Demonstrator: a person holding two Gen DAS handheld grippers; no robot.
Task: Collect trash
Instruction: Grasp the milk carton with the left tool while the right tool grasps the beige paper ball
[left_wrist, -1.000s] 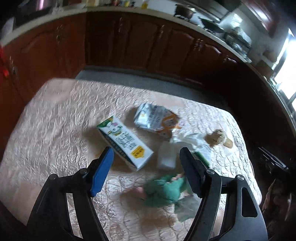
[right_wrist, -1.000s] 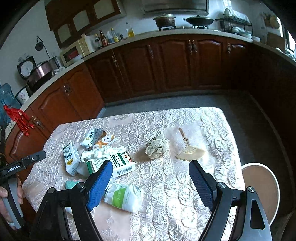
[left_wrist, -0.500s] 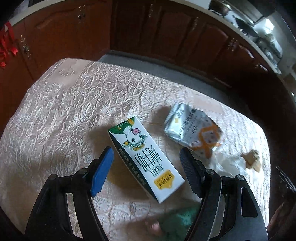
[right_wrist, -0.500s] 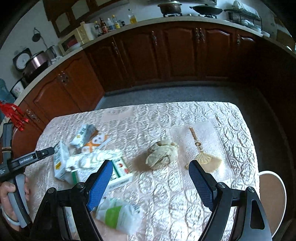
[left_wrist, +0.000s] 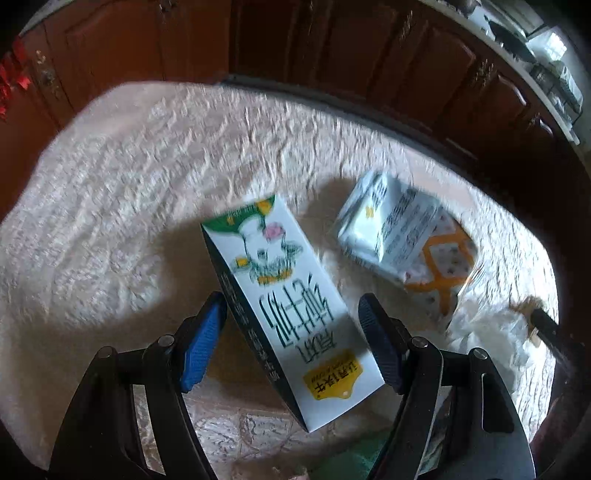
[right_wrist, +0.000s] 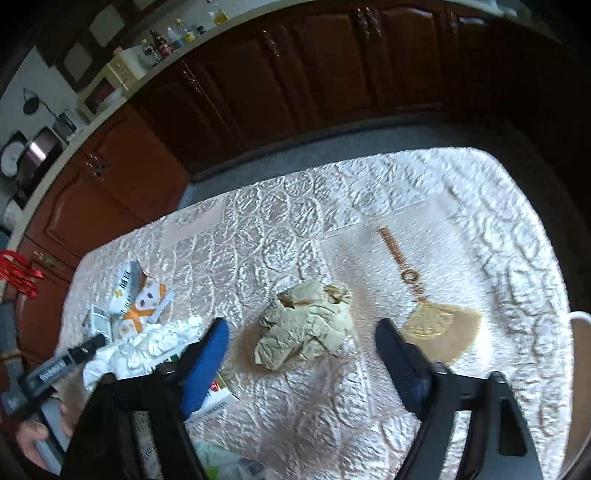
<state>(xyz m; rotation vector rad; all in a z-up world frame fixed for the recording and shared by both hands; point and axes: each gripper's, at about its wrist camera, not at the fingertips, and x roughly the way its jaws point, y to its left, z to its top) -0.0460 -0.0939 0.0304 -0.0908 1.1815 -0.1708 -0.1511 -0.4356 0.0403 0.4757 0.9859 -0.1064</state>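
The left gripper (left_wrist: 291, 334) hangs wide open around a milk carton (left_wrist: 288, 306) lying tilted on the worktop (left_wrist: 110, 177); the right gripper (right_wrist: 303, 354), also wide, frames a crumpled paper ball (right_wrist: 304, 328). If the left jaws close off-centre, the carton could likely twist or slide toward the snack wrapper (left_wrist: 402, 240). The soft paper ball may crush and slip free.

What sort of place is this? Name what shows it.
Most likely a home kitchen: dark red-brown wooden cabinets under a pale countertop, bottles of condiments, and a table with a cream quilted cloth.
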